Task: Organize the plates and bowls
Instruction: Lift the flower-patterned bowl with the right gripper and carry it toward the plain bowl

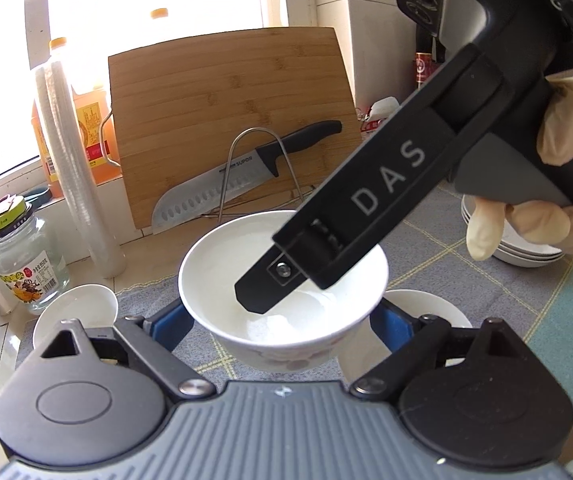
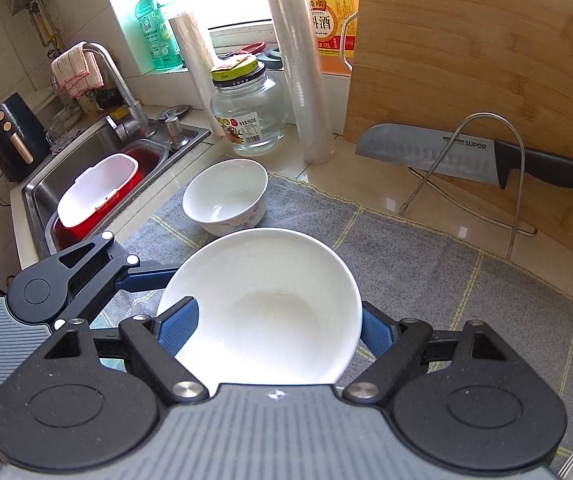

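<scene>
White bowl, flowered band (image 1: pixel 282 280): the task's piece sits dead centre in my left wrist view, raised clear of the grey dish mat (image 2: pixel 406 272).
Left gripper (image 1: pixel 282 322): medium-wide and clamped; my blue pads touch the bowl's outer wall at 9 and 3 o'clock.
Right gripper (image 2: pixel 278 332): jaws fairly wide around the same bowl. My left pad lies over the rim at 9 o'clock and my right pad stands just outside the wall at 3 o'clock. I cannot tell whether either pad presses.
Right finger (image 1: pixel 270 284): seen from my left wrist, it reaches in from 2 o'clock, with its black tip down inside the bowl.
Gloved hand (image 1: pixel 558 120): mine, wrapped around the right gripper's handle at 3 o'clock.
Second flowered bowl (image 2: pixel 226 196): upright on the mat at 11 o'clock from the held bowl, just beyond it and apart.
Stacked white bowls (image 1: pixel 526 252): on the mat at 3 o'clock, partly behind my glove.
Bamboo cutting board (image 1: pixel 226 100): leaning upright at 12 o'clock.
Kitchen knife (image 1: pixel 222 188): resting across a wire stand against the board.
Glass jar (image 2: pixel 250 120): at 12 o'clock on the counter, past the mat.
Sink (image 2: pixel 98 148): at 10 o'clock.
</scene>
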### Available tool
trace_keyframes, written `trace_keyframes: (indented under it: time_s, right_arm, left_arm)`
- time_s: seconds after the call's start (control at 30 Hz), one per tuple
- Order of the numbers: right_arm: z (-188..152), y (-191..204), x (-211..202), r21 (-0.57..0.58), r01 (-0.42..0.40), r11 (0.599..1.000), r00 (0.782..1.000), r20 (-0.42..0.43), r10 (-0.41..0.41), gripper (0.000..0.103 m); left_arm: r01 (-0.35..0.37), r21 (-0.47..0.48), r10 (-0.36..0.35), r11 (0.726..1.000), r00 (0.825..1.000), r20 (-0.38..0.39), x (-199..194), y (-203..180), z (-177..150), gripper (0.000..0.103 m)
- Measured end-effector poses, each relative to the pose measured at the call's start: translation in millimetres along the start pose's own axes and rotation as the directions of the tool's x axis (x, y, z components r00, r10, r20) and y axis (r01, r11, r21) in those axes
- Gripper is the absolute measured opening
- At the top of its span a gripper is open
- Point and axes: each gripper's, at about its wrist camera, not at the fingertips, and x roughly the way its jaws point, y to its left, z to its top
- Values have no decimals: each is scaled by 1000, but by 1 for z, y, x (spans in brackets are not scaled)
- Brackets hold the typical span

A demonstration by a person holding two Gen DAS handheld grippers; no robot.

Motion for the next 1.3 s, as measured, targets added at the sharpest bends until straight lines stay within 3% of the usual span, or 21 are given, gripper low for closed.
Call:
trace_keyframes:
  time_s: [0.7, 1.3]
  right_arm:
    - [-48, -9, -37, 78, 64, 995, 998, -3, -64, 89]
    - [-70, -27, -24, 144, 64, 987, 997, -53, -57, 89]
  left_arm:
    - [111, 46, -110, 993, 994, -11, -8, -42, -7, 94]
    - [164, 52, -159, 985, 983, -94, 15, -56, -17, 94]
